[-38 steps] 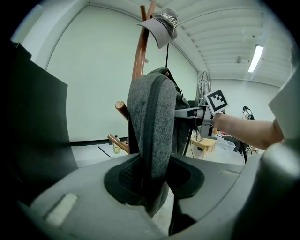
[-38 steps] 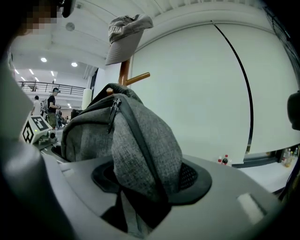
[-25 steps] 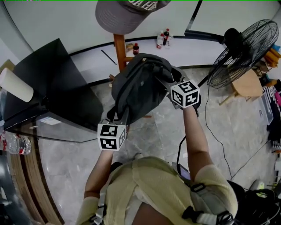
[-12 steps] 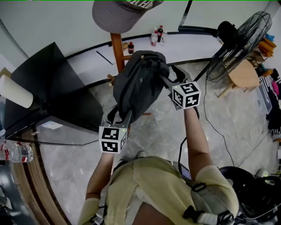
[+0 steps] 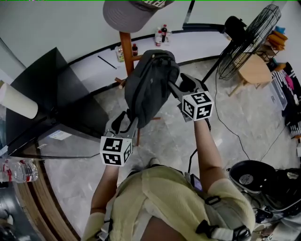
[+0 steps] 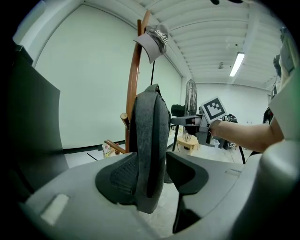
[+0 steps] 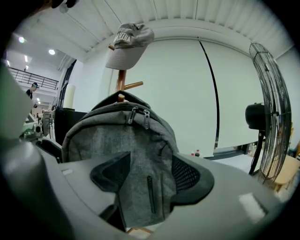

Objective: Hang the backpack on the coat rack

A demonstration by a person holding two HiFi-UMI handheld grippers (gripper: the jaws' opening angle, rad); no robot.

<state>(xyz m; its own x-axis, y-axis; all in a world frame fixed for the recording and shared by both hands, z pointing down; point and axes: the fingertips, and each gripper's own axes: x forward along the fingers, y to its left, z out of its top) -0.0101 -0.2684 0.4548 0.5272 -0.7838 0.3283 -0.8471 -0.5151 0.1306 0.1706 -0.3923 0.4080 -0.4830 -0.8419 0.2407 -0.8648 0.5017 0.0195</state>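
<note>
A grey backpack (image 5: 150,84) hangs upright against the wooden coat rack pole (image 5: 126,49), below a grey cap (image 5: 134,12) on the pole's top. My left gripper (image 5: 123,126) is at the bag's lower end. Its jaws are closing, and the bag's edge (image 6: 150,154) stands between them, against the left pad with a gap to the right pad. My right gripper (image 5: 176,87) is at the bag's right side, and its jaws are closing too. The bag's front (image 7: 126,150) fills the space between those jaws, and I see no pinch in the fabric.
A black desk (image 5: 56,94) stands left of the rack. At the right are a standing fan (image 5: 247,42) and a wooden stool (image 5: 254,70), with a cable across the floor. Bottles (image 5: 162,34) stand by the back wall. A water bottle (image 5: 16,170) lies at the left edge.
The backpack has moved a little up and closer to the pole. My left gripper has drawn back slightly, so its jaws now show below the bag. The right gripper stays at the bag's side.
</note>
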